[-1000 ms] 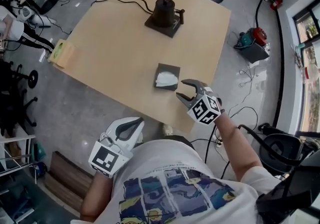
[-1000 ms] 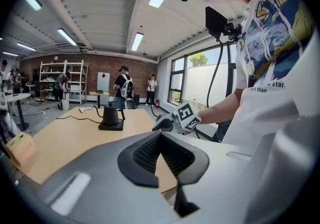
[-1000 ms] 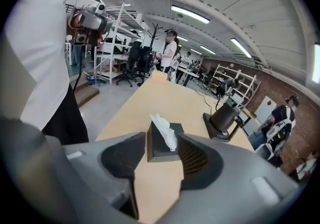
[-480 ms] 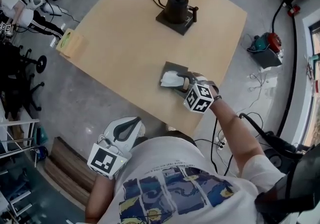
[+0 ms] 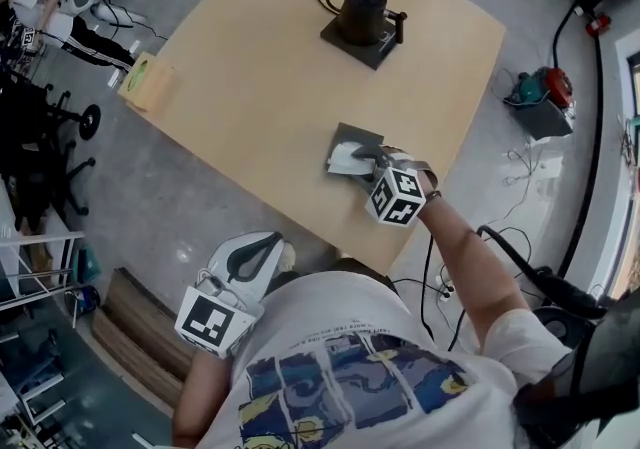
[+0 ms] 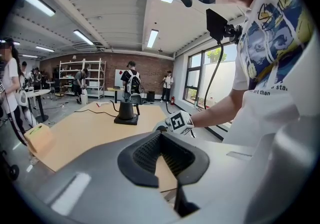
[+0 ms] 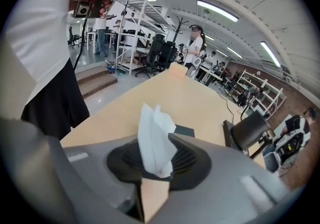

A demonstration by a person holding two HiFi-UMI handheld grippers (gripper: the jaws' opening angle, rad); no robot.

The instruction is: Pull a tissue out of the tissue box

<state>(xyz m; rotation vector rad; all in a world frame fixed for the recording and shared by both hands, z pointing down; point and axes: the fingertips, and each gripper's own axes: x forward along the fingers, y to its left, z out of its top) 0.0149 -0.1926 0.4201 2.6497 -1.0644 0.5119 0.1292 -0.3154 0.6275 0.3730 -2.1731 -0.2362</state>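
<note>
Right tool [image 5: 365, 154]: jaws closing, thin white paper tissue [image 7: 154, 135] pinched between pads, upper part left sticking up. Tissue seen atop flat dark grey square tissue box [image 5: 352, 133], set near front edge of light wooden bench [image 5: 250, 67]. Left tool [image 5: 270, 242]: closed, empty, held off bench, beside torso.
</note>
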